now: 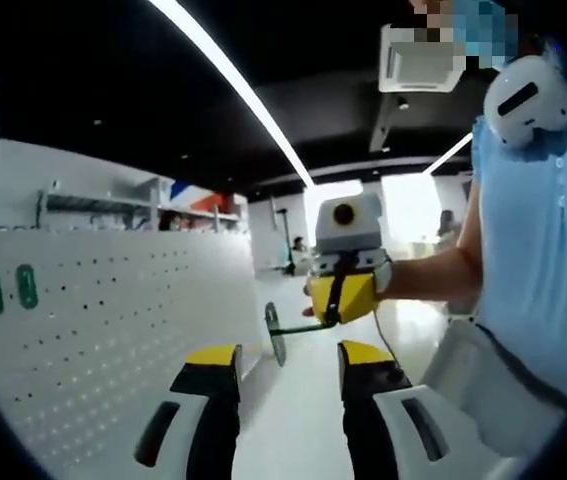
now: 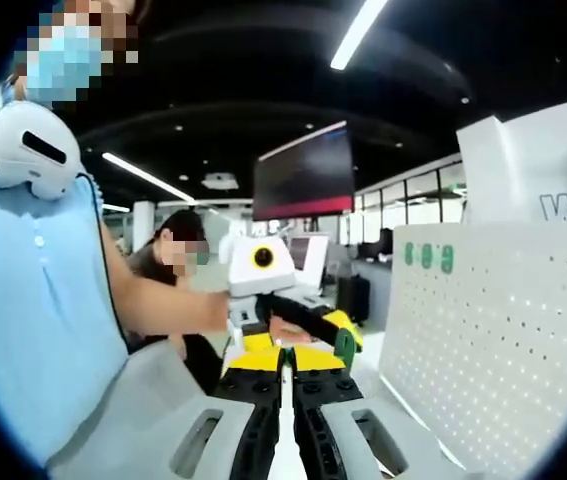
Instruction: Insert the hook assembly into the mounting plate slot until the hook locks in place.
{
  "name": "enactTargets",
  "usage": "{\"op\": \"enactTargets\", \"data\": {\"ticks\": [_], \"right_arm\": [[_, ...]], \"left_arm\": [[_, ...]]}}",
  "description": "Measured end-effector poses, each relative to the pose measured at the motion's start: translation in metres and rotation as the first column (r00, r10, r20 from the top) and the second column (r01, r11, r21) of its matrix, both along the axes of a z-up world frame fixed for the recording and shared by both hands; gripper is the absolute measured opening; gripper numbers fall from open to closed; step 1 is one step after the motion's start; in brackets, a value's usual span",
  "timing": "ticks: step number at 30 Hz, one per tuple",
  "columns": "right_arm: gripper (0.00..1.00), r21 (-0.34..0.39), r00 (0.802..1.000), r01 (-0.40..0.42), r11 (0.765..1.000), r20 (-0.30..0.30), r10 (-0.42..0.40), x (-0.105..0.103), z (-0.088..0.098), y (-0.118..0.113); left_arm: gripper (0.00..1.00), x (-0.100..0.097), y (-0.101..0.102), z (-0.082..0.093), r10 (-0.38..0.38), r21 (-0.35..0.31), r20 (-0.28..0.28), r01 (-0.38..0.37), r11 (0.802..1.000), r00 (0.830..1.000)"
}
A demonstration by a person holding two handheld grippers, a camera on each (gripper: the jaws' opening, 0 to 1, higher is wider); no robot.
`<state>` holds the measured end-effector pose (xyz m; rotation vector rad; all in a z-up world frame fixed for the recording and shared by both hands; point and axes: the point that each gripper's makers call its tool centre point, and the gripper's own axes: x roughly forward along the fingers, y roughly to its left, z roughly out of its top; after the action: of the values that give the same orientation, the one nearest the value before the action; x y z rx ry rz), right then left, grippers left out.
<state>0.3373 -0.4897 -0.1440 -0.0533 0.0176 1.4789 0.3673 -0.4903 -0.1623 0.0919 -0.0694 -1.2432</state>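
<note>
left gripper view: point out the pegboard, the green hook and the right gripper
pegboard (image 1: 113,320), left gripper view, its perforated face
green hook (image 1: 303,326), left gripper view, its thin stem
right gripper (image 1: 337,305), left gripper view, between its yellow fingertips

Left gripper view: pegboard (image 1: 103,330) on left, right gripper (image 1: 343,298) ahead with hook (image 1: 285,330) toward the board, person (image 1: 533,280) at right.

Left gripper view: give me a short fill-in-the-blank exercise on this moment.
1. The left gripper has its jaws ___.
2. The hook held in the right gripper is ___ in colour.
3. The pegboard with its rows of holes is ___ in colour.
Missing words: open; green; white.
</note>
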Motion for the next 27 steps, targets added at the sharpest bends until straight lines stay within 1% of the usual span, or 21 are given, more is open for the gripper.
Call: {"op": "enactTargets", "data": {"ticks": [3, 5, 6, 8, 12, 18, 21, 27], "right_arm": [[0.0, -0.002, 1.0, 0.0, 1.0, 0.0, 0.0, 0.001, 0.0, 0.001], [0.0, -0.004, 1.0, 0.001, 1.0, 0.002, -0.001, 0.002, 0.0, 0.001], [0.0, -0.005, 1.0, 0.0, 1.0, 0.002, 0.0, 0.003, 0.0, 0.001], [0.0, -0.005, 1.0, 0.002, 1.0, 0.002, -0.002, 0.004, -0.001, 0.002], [0.0, -0.008, 1.0, 0.001, 1.0, 0.002, -0.001, 0.006, -0.001, 0.003], [0.0, -0.015, 1.0, -0.004, 1.0, 0.005, 0.004, 0.012, -0.001, 0.007], [0.0, -0.017, 1.0, -0.008, 1.0, 0.011, 0.008, 0.015, 0.0, 0.009], [0.0, -0.019, 1.0, -0.015, 1.0, 0.022, 0.016, 0.023, 0.002, 0.012]], "left_arm": [[0.48, 0.002, 0.002, -0.001, 0.02, 0.003, -0.004, -0.02, 1.0, 1.0], [0.5, 0.003, 0.004, -0.003, 0.029, 0.009, -0.011, -0.029, 1.0, 1.0], [0.53, 0.004, 0.005, -0.003, 0.035, 0.012, -0.013, -0.035, 0.999, 0.999], [0.57, 0.005, 0.009, -0.006, 0.057, 0.015, -0.022, -0.056, 0.998, 0.998], [0.61, 0.009, 0.017, -0.009, 0.098, 0.019, -0.036, -0.098, 0.995, 0.994], [0.66, 0.014, 0.03, -0.009, 0.171, 0.027, -0.03, -0.17, 0.985, 0.985], [0.67, 0.015, 0.037, -0.009, 0.193, 0.026, -0.031, -0.192, 0.981, 0.981], [0.68, 0.016, 0.051, -0.01, 0.243, 0.028, -0.026, -0.242, 0.97, 0.97]]}}
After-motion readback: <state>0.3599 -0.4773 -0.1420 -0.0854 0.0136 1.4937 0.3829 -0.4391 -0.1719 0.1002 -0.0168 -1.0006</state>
